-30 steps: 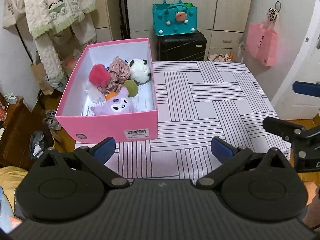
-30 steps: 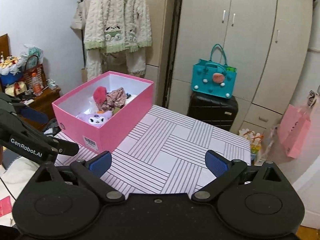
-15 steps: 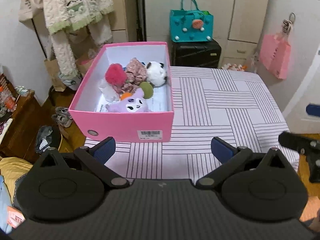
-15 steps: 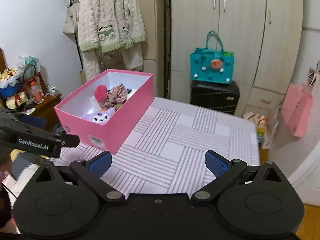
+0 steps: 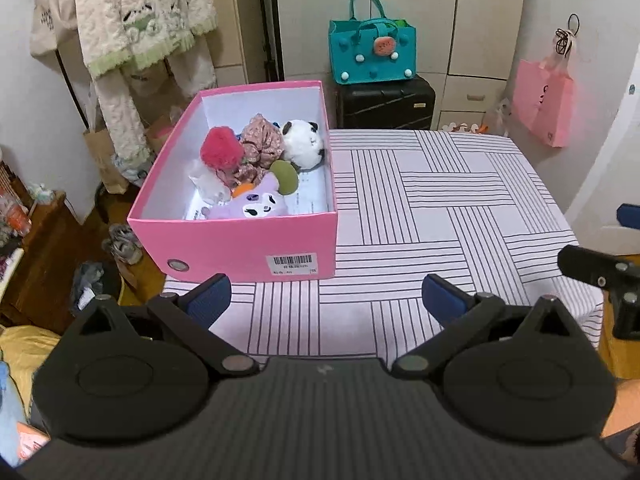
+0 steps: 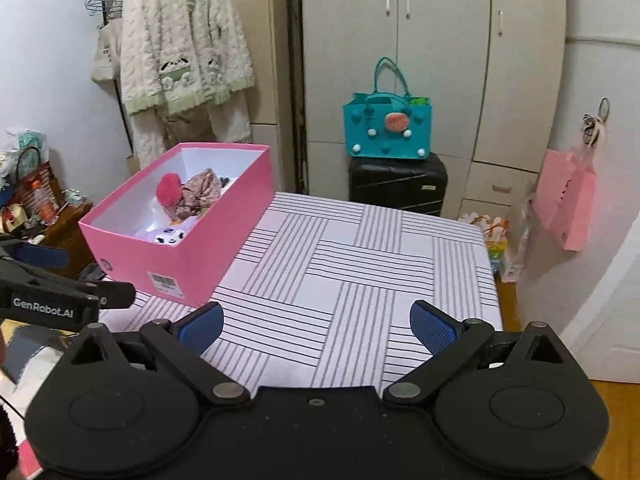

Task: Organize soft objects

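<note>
A pink box (image 5: 240, 246) (image 6: 216, 236) stands on the left part of the striped table (image 5: 440, 208) (image 6: 360, 264). Inside lie several soft toys: a red pompom (image 5: 222, 151) (image 6: 168, 190), a floral scrunchie (image 5: 260, 140) (image 6: 202, 192), a panda plush (image 5: 304, 142), a green ball (image 5: 285, 176) and a purple plush (image 5: 250, 206) (image 6: 170, 236). My left gripper (image 5: 326, 300) hovers open over the table's near edge, in front of the box, holding nothing. My right gripper (image 6: 316, 326) is open and empty above the near right part of the table.
Behind the table a teal bag (image 5: 372, 52) (image 6: 386, 128) sits on a black suitcase (image 5: 384, 102) (image 6: 398, 182) before the wardrobes. A pink bag (image 5: 544, 104) (image 6: 568, 196) hangs at right. A fleecy garment (image 5: 140, 20) (image 6: 180, 40) hangs at left above a cluttered floor and wooden side table (image 6: 68, 228).
Both grippers have drawn back and swung their view rightward. The box and toys have not moved. Both stayed open.
</note>
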`<act>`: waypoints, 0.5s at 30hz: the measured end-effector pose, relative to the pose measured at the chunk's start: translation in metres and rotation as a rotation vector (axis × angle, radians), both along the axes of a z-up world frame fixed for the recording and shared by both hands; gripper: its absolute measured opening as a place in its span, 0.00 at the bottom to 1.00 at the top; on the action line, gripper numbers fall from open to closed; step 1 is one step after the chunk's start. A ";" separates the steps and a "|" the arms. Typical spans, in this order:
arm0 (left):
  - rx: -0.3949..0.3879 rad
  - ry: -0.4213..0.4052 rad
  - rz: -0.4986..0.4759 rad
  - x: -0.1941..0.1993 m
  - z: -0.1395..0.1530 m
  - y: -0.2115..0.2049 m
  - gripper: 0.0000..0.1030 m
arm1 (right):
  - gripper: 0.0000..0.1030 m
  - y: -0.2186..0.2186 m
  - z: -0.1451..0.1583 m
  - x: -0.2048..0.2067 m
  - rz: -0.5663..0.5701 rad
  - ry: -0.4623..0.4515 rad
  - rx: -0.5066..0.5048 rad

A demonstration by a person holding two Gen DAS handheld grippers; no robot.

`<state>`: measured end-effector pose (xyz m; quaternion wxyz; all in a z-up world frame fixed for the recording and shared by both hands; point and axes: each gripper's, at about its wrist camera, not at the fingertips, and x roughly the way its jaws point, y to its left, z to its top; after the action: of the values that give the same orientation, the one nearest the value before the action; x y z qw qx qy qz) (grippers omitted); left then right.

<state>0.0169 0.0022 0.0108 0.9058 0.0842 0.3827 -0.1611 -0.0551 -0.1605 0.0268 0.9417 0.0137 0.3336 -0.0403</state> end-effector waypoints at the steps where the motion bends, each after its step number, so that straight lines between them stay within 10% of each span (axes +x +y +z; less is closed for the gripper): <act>1: 0.002 -0.006 0.002 -0.002 -0.001 -0.001 1.00 | 0.98 -0.001 -0.001 -0.001 -0.008 -0.006 0.001; 15: 0.039 -0.075 -0.004 -0.017 -0.009 -0.011 1.00 | 0.98 -0.002 0.000 -0.007 -0.042 -0.021 -0.027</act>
<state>0.0003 -0.0092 0.0020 0.9175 0.1085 0.3512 -0.1523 -0.0623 -0.1621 0.0267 0.9443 0.0086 0.3226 -0.0644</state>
